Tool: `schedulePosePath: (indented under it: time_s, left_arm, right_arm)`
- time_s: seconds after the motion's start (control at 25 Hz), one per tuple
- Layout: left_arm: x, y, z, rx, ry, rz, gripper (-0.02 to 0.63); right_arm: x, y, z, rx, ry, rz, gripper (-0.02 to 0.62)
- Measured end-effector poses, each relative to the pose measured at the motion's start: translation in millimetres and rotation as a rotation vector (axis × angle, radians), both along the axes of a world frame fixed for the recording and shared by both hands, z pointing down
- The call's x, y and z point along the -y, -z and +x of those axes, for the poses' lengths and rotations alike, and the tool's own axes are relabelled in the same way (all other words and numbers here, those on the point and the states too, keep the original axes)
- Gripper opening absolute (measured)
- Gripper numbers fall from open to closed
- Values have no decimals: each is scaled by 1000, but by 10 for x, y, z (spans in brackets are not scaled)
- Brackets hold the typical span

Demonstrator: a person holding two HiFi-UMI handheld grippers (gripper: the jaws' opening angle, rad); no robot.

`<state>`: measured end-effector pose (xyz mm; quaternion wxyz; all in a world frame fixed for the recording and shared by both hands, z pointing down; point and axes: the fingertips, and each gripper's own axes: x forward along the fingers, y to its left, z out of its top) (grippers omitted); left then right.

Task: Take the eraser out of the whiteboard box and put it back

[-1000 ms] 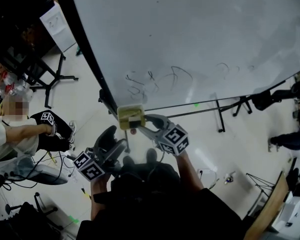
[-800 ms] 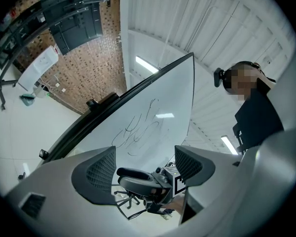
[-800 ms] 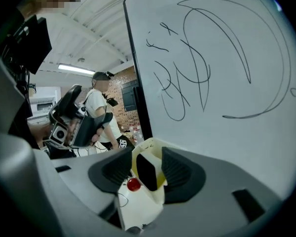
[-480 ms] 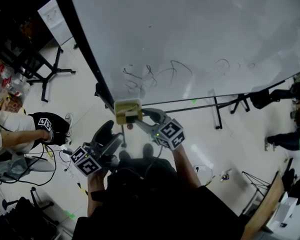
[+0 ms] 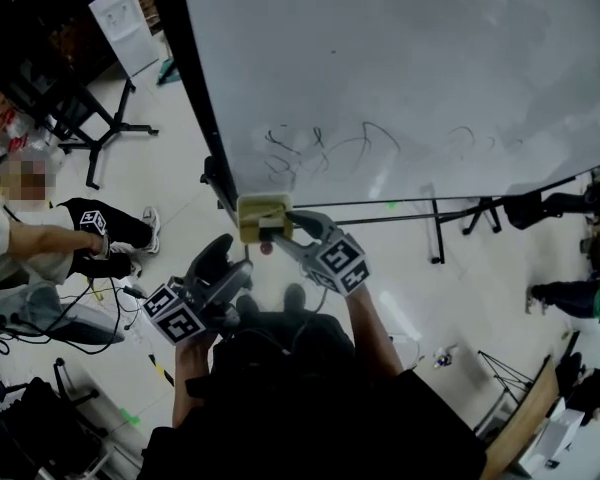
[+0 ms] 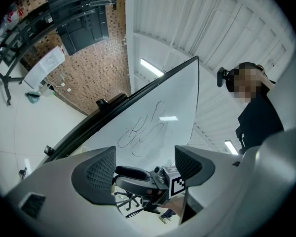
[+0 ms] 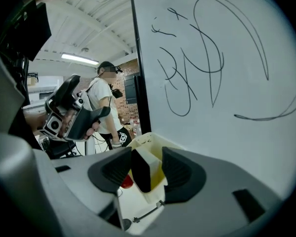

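Observation:
A yellowish box (image 5: 261,211) hangs at the lower left corner of the whiteboard (image 5: 410,68), under black scribbles. My right gripper (image 5: 288,230) reaches into it from the right. In the right gripper view the eraser (image 7: 147,163), a white block with a dark felt face, stands in the box (image 7: 155,142) between the jaws of my right gripper (image 7: 145,174). These jaws are opening; a strip of the box shows between the eraser and the right-hand pad. My left gripper (image 5: 230,265) hovers below left of the box, open and empty; in its own view the left gripper (image 6: 145,169) frames the right gripper (image 6: 138,177).
A small red thing (image 7: 126,181) sits just below the box. The whiteboard's stand legs (image 5: 435,230) spread over the floor. A seated person (image 5: 40,258) with a marker cube is at the left, an easel stand (image 5: 110,133) behind, another person (image 5: 570,293) at the right edge.
The head view has shifted slightly. Both grippers stay about where they were, the right one at the box with the eraser between its jaws.

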<state>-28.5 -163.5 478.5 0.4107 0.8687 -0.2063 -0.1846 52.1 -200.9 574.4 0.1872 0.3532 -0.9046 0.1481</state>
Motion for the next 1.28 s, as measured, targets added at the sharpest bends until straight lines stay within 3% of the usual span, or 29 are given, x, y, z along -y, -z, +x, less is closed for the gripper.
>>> schedulePosePath:
  time_s: [0.68,0.96,1.28]
  left_arm:
    - [-36,-55,-93,-2,20,-10,367]
    - [-58,-53,-122,2,26,-9,367]
    - [-98,-26,-135,4,26,-8,367]
  right_arm:
    - [-25,-189,-141,-211,68,91,227]
    - [-45,-208,-157,-299,115,143,196]
    - [-74,-96,-94,-290,69,188,175]
